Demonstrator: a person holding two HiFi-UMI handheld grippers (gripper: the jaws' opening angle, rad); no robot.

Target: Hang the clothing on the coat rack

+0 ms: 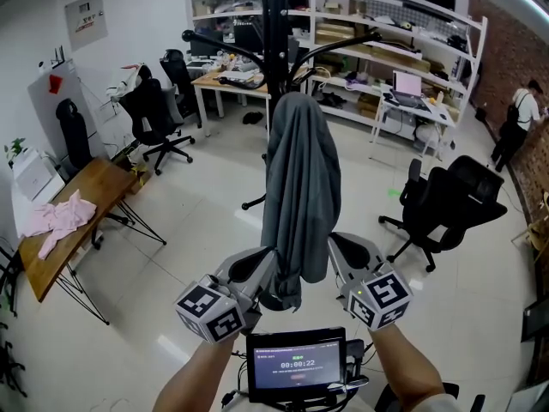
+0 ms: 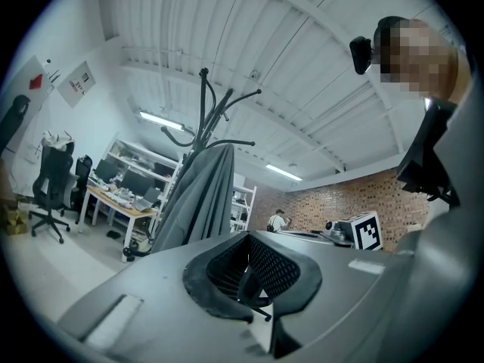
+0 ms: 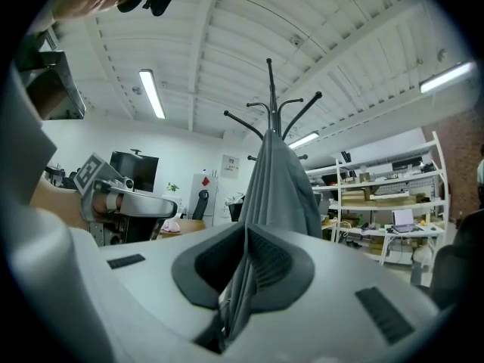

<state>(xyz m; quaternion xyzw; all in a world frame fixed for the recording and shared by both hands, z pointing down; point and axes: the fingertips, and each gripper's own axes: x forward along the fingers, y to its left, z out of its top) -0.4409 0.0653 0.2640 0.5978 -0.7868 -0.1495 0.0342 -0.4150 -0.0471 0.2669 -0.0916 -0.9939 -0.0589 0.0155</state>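
A grey garment [image 1: 296, 187] hangs from the black coat rack [image 1: 276, 24] and drapes down between my two grippers. My right gripper [image 1: 343, 260] is shut on the garment's lower edge; in the right gripper view the cloth [image 3: 280, 187] runs straight into the closed jaws [image 3: 246, 267], with the rack's hooks [image 3: 271, 89] above. My left gripper [image 1: 250, 269] sits against the garment's left side. In the left gripper view its jaws [image 2: 246, 267] are closed with no cloth between them, and the garment [image 2: 200, 195] hangs apart, up and to the left, under the rack [image 2: 204, 104].
A black office chair [image 1: 446, 200] stands to the right of the rack. A wooden table [image 1: 94, 187] with a pink cloth [image 1: 60, 217] is at the left. Desks [image 1: 227, 80], shelving [image 1: 395, 41] and more chairs [image 1: 154, 110] line the back. A person [image 1: 521, 110] stands far right. A small screen [image 1: 296, 363] sits below my grippers.
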